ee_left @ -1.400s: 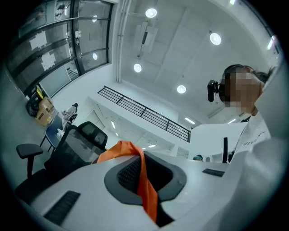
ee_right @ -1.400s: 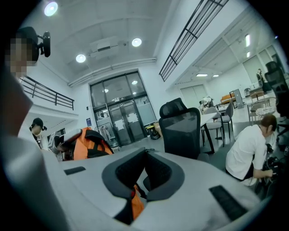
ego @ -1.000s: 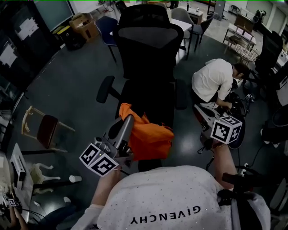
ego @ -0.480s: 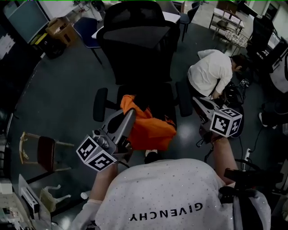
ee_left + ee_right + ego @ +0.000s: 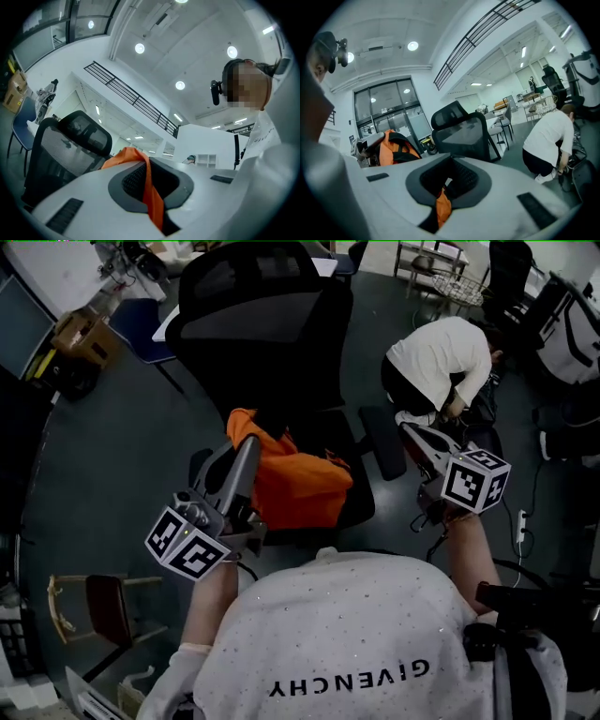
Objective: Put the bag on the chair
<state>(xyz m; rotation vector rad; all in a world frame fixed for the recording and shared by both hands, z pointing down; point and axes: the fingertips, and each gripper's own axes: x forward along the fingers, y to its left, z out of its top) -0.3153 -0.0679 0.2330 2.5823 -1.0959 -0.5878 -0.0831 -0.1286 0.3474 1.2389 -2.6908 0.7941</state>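
An orange bag (image 5: pixel 292 482) with black straps lies over the seat of a black mesh office chair (image 5: pixel 253 343). My left gripper (image 5: pixel 247 446) is at the bag's upper left corner, shut on an orange strap (image 5: pixel 150 190) that runs up between its jaws. My right gripper (image 5: pixel 412 433) is by the chair's right armrest (image 5: pixel 383 442). It is shut with a bit of orange fabric (image 5: pixel 443 208) and black strap caught between its jaws. In the right gripper view the bag (image 5: pixel 391 147) shows at the left, beside the chair's backrest (image 5: pixel 464 133).
A person in a white shirt (image 5: pixel 439 357) crouches on the floor right of the chair, close to my right gripper. A small wooden chair (image 5: pixel 103 601) stands at the lower left. A cardboard box (image 5: pixel 80 334) and a blue chair (image 5: pixel 141 320) are at the back left.
The bag has moved from the seat's front edge further onto the seat, and both grippers have gone forward with it. The view has swung to the right.
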